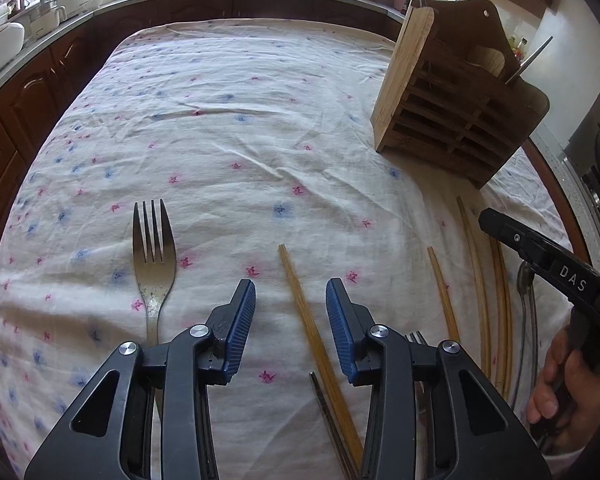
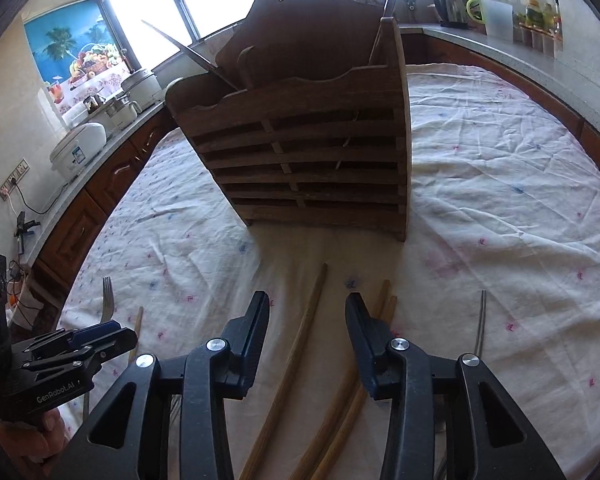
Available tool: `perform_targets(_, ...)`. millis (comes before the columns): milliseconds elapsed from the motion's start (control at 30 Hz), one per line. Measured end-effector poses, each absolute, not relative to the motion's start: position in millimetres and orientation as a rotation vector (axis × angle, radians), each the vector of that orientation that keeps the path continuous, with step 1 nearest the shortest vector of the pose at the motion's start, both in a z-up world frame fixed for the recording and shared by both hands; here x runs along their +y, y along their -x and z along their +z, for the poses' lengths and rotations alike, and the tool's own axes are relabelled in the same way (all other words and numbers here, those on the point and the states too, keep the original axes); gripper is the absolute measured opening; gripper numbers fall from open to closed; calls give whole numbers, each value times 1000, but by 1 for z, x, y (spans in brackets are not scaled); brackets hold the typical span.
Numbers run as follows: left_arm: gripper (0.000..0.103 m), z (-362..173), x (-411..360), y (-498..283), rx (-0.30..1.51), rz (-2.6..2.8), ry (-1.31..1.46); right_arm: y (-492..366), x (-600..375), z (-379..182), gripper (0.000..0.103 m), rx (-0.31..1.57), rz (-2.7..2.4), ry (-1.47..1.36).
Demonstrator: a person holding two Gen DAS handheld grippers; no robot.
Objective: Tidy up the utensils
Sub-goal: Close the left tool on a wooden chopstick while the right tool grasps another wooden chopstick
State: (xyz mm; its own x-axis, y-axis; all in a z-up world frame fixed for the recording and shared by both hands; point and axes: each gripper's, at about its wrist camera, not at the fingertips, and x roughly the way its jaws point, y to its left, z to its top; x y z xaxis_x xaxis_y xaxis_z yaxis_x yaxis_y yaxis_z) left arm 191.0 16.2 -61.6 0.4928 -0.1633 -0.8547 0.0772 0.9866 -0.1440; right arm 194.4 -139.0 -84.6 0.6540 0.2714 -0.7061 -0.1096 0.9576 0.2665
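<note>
Wooden holder point(image 2: 308, 152) beyond scattered chopsticks point(image 2: 296, 364)

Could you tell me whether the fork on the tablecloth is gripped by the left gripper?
No, the fork lies flat on the tablecloth, off to the side of the left gripper, whose pads touch nothing.

The wooden utensil rack point(image 1: 456, 92) stands on the cloth-covered surface point(image 1: 228, 128). In front of the rack lie several chopsticks point(image 1: 476, 280); farther to its left lies one chopstick point(image 1: 312, 320), and beyond that a fork point(image 1: 153, 264). Utensils stand inside the rack.
</note>
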Motion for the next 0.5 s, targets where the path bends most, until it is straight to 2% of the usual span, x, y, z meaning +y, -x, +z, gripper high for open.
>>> perform_targets(100, 33, -63, 9, -193, 1026, -135, 48, -207, -133, -94, 31, 873, 202, -173)
perform_targets(200, 23, -63, 1, -196, 1021, -130, 4, -211, -124, -98, 25, 873, 182, -104)
perform_targets(267, 15, -63, -1, -197, 1016, -135, -9, -211, -120, -97, 14, 872, 178, -78)
perform_targets(333, 10, -63, -3, -198, 1009, -134, -21, -210, -119, -96, 10, 874, 176, -67)
perform_targets(500, 8, -61, -1, -199, 1007, -144, 14, -208, -123, -95, 7, 872, 204, -84)
